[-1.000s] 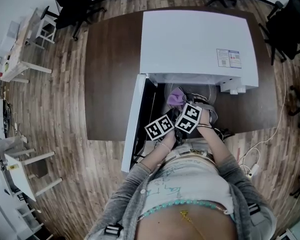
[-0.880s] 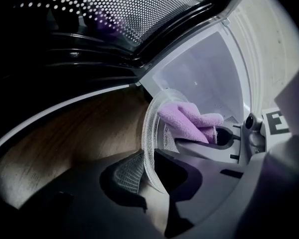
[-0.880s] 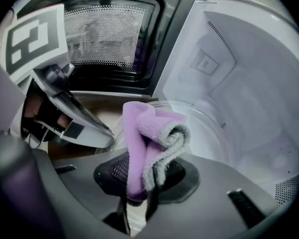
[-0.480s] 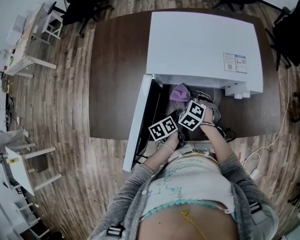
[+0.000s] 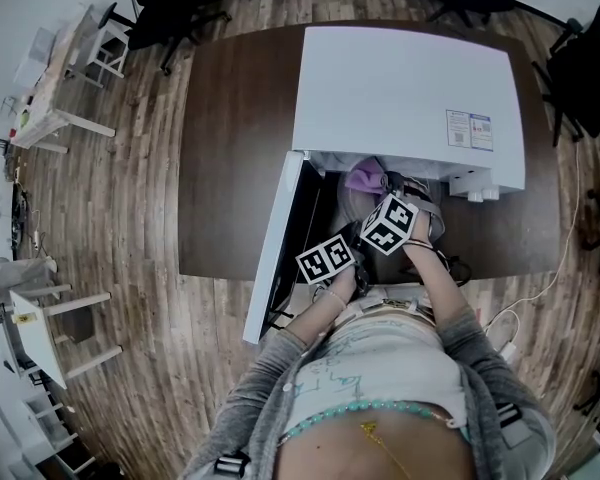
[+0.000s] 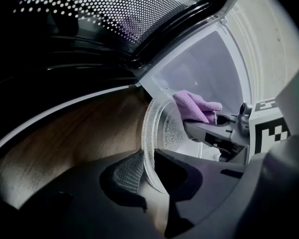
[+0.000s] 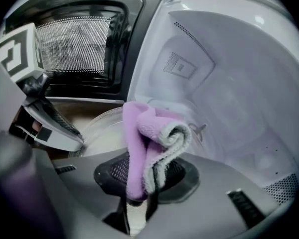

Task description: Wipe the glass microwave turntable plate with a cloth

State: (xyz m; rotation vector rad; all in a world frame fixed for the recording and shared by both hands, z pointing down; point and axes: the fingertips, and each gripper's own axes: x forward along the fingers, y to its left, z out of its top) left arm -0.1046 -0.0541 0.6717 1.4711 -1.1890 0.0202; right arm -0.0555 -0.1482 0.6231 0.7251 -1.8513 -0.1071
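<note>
Right gripper view, centre: the right gripper [image 7: 142, 180] pinches a folded purple cloth [image 7: 149, 138]. The left gripper [image 6: 152, 176] clamps a clear round glass plate [image 6: 162, 128] by its rim.

Looks like an office or test room: white microwave [image 5: 400, 88] ahead of the right gripper [image 7: 139, 188] on a dark desk [image 5: 230, 168], black swivel chairs [image 5: 160, 8] beyond, white worktables [image 5: 50, 78] far left, power strip [image 5: 505, 345] on plank floor [image 5: 130, 268].

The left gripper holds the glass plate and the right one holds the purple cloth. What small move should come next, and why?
Probably lower the right gripper a little so the purple cloth presses flat on the glass plate, then sweep it across. The left gripper clamps the plate's rim, and the cloth hangs over its far edge; firm contact is not clear.
</note>
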